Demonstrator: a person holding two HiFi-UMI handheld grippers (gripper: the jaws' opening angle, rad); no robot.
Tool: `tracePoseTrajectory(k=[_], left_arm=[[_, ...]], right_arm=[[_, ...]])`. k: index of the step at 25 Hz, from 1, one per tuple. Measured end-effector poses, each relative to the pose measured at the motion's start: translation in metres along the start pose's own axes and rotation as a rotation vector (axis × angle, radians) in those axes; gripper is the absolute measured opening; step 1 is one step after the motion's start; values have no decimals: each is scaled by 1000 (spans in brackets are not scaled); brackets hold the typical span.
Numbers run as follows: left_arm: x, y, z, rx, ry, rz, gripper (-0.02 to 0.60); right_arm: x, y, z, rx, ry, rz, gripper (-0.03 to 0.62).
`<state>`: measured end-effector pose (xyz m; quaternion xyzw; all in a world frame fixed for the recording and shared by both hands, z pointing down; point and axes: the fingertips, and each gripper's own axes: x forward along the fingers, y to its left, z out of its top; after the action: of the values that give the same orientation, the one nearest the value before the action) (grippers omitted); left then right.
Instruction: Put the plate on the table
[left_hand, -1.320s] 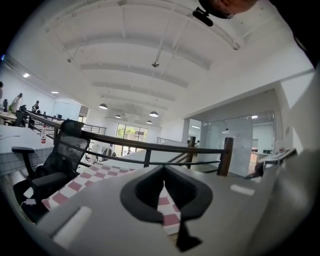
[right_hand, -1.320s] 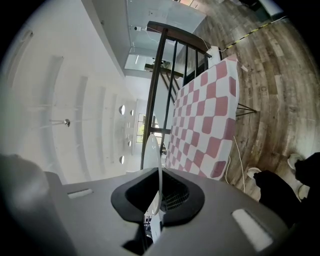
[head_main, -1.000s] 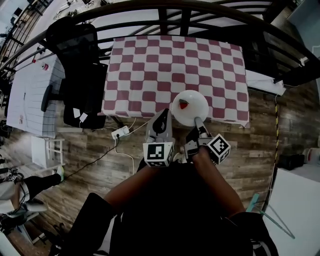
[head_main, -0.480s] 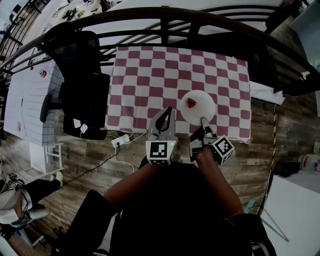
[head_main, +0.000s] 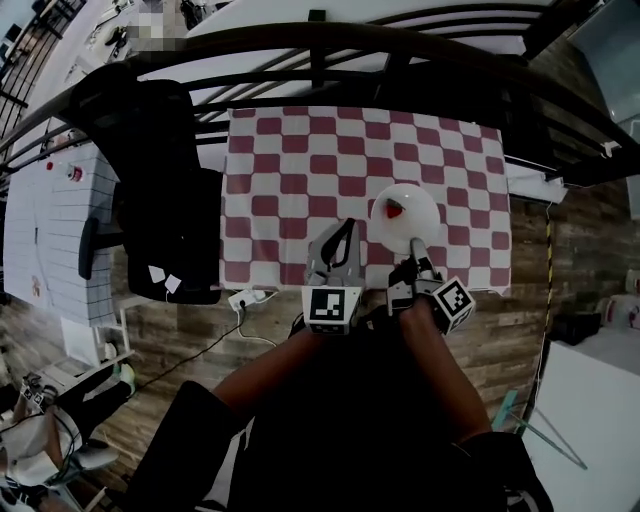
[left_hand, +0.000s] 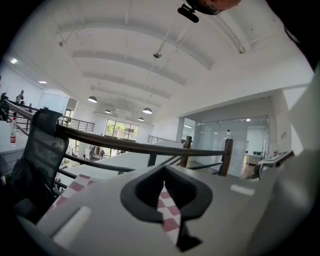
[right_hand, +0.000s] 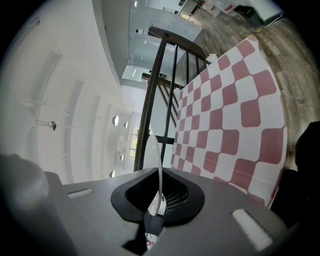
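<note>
**Operator:** Status of the right gripper (head_main: 416, 244)?

**Technician:** Its jaws are clamped on the near rim of the white plate (head_main: 422, 216). In the right gripper view the plate stands edge-on between them.

**Operator:** Plate location?

**Technician:** Over the near right part of the checkered table (head_main: 300, 170), with a small red item (head_main: 395, 211) on it. Contact with the table cannot be confirmed.

**Operator:** Left gripper (head_main: 348, 228)?

**Technician:** Jaws together, tips meeting, nothing held. It is just left of the plate, not touching it.
</note>
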<state>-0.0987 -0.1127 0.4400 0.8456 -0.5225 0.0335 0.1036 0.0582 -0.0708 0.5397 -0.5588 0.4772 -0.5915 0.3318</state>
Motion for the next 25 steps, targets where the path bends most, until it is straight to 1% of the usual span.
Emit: tracePoseTrajectory(k=[2, 5, 7, 9, 11, 14, 19, 21, 25], left_arm=[[5, 6, -1, 9, 7, -10, 9], [8, 14, -6, -24, 17, -16, 9], [12, 16, -11, -25, 37, -41, 9], [18, 15, -15, -35, 41, -55, 9], [24, 15, -15, -46, 31, -49, 9], [30, 21, -20, -28, 51, -33, 9], [43, 36, -28, -36, 71, 15, 10], [48, 35, -26, -43, 70, 20, 9], [64, 36, -27, -24, 86, 18, 9]], right_arm=[[5, 2, 0, -6, -13, 6, 9], [11, 4, -4, -50, -15, -3, 11], [17, 4, -4, -78, -17, -15, 11], [26, 3, -1, -84, -17, -11, 9], [36, 0, 1, -75, -7, 4, 11], [50, -13, 2, -60, 19, -9, 11], [78, -30, -1, -43, 80, -4, 11], [86, -36, 1, -43, 94, -10, 11], [106, -47, 8, -66, 107, -6, 11]])
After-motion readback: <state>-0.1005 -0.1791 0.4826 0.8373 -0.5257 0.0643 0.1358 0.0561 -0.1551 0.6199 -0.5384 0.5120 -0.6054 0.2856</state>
